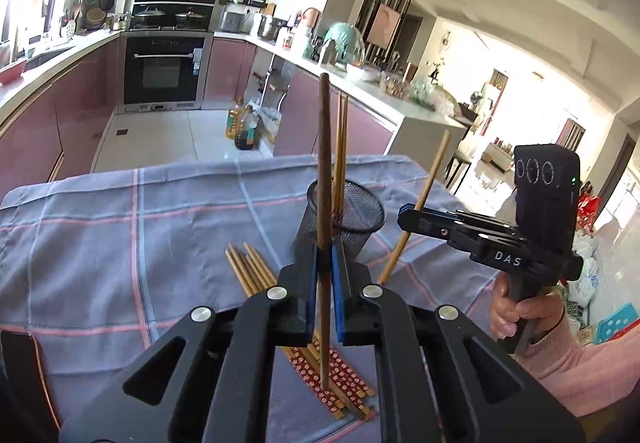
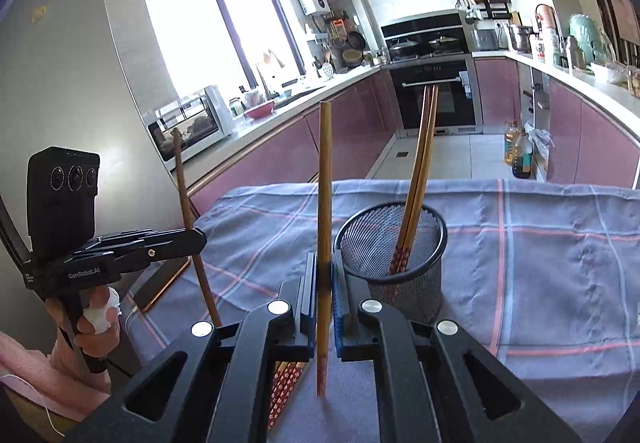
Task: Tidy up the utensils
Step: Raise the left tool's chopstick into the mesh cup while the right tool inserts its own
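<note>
A black mesh cup (image 1: 346, 221) (image 2: 394, 253) stands on the checked cloth and holds two chopsticks (image 2: 416, 179) upright. My left gripper (image 1: 325, 275) is shut on one dark chopstick (image 1: 325, 163), held upright just in front of the cup; it also shows in the right wrist view (image 2: 200, 239). My right gripper (image 2: 325, 283) is shut on one light chopstick (image 2: 325, 183), held upright left of the cup; it also shows in the left wrist view (image 1: 404, 211). Several loose chopsticks (image 1: 256, 275) lie on the cloth under the left gripper.
The blue-grey checked cloth (image 1: 120, 235) covers the table. A dark phone-like slab (image 2: 160, 283) lies at the table's left edge. Oil bottles (image 1: 240, 127) stand on the kitchen floor beyond the far edge. Counters run along both sides.
</note>
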